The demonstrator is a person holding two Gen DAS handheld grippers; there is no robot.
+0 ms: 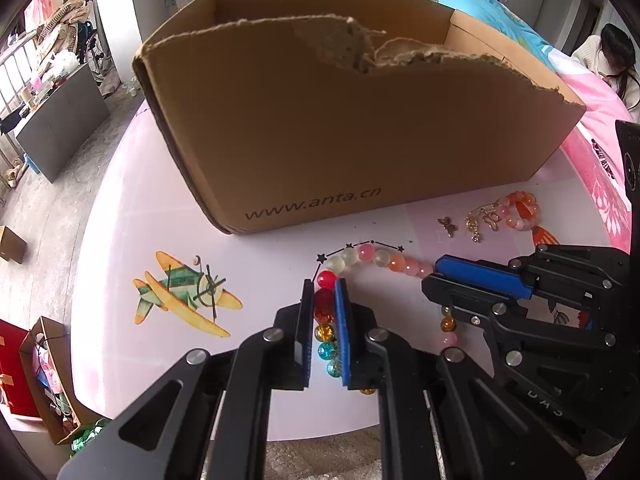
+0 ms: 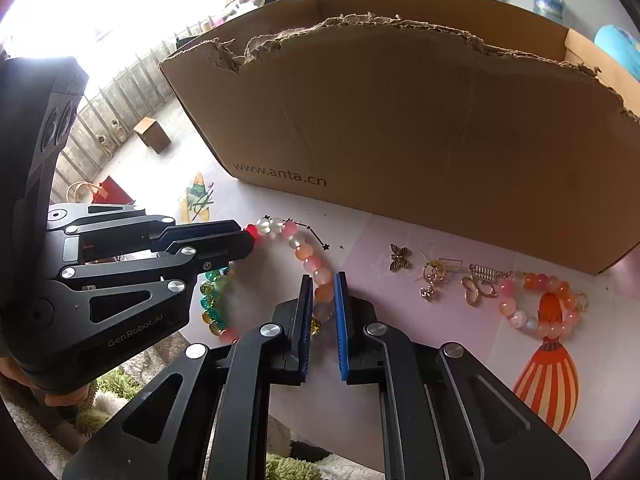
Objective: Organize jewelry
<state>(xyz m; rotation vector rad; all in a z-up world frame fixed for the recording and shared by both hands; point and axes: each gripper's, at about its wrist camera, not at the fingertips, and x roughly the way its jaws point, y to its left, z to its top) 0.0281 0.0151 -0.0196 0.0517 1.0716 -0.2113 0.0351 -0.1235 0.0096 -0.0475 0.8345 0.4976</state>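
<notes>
A multicoloured bead bracelet (image 1: 370,256) lies on the pale table in front of a torn cardboard box (image 1: 340,128). My left gripper (image 1: 325,286) is shut on its red beads at the left side. My right gripper (image 2: 324,280) is shut on its orange and clear beads at the right side; it also shows in the left wrist view (image 1: 432,270). The bracelet (image 2: 304,256) forms a loop between the two grippers. A second pink-orange bead bracelet (image 2: 536,304) lies further right. Small gold charms (image 2: 434,276) and a butterfly charm (image 2: 399,257) lie between them.
The box (image 2: 420,140) stands close behind the jewelry, its near wall torn along the top. Table stickers show a plane (image 1: 184,292) and an orange balloon (image 2: 548,376). The table edge runs just under both grippers. Floor clutter lies at the left.
</notes>
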